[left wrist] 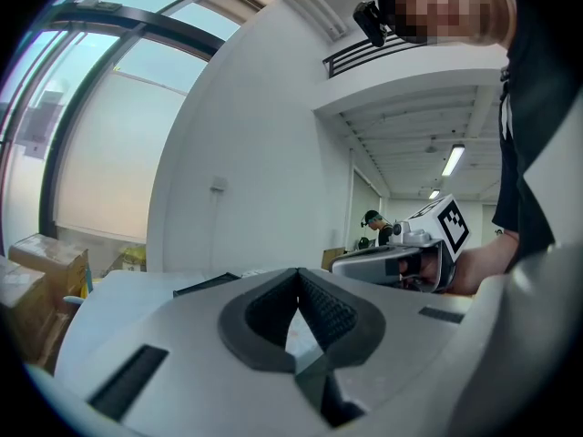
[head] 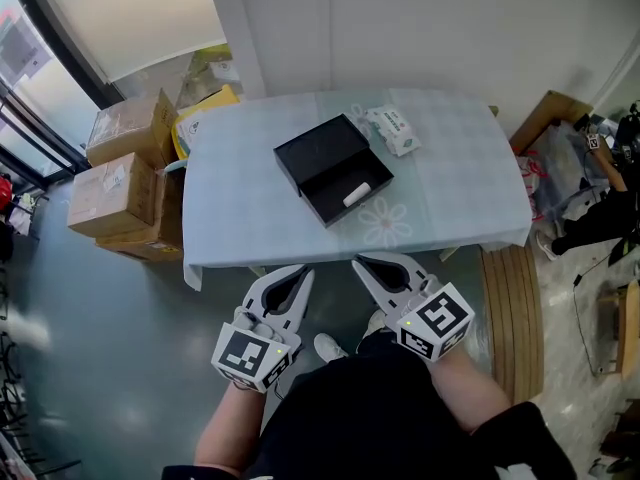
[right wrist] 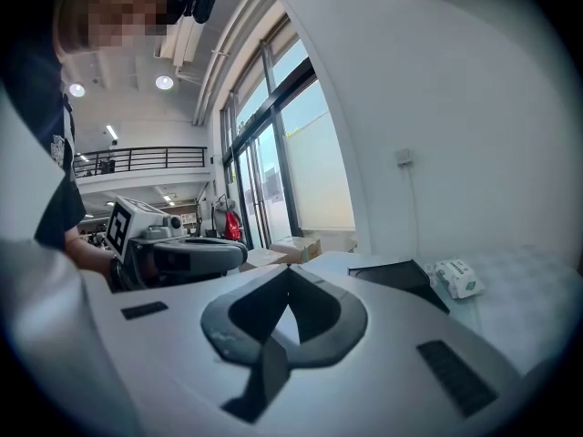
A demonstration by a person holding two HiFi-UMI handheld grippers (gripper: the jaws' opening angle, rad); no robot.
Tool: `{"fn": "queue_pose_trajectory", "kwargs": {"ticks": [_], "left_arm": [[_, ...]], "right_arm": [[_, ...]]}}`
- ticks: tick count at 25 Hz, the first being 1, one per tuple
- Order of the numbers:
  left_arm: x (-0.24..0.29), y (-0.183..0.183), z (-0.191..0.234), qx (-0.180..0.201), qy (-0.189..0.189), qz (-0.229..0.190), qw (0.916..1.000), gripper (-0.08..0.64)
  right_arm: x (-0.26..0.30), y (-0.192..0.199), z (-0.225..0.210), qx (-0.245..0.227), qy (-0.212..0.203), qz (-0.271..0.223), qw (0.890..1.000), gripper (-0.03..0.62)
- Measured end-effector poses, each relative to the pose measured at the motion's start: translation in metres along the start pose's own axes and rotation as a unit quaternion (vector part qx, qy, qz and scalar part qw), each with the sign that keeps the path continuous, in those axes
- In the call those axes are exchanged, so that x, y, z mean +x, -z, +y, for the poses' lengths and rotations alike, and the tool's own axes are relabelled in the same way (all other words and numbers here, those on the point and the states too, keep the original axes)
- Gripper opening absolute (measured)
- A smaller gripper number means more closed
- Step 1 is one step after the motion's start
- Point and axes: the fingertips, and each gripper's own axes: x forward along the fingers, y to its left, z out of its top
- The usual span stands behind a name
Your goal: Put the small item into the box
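In the black box (head: 328,206) the small item (head: 355,195) is already lying; left gripper (head: 303,273) and right gripper (head: 362,263) are hovering closed, empty.

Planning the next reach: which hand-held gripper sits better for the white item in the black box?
Probably the right hand-held gripper: shut and empty like the left hand-held gripper, but its tips lie nearer the white item in the black box.
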Motion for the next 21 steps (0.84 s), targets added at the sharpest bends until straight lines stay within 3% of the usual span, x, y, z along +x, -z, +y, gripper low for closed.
{"fn": "queue_pose_trajectory", "kwargs": {"ticks": [21], "left_arm": [[0.009, 0.001, -0.029, 0.009, 0.008, 0.007, 0.9999, 0.008]], "right_arm": [[-0.025, 0.003, -0.006, 0.004, 0.0, -0.007, 1.0, 0.009]]}}
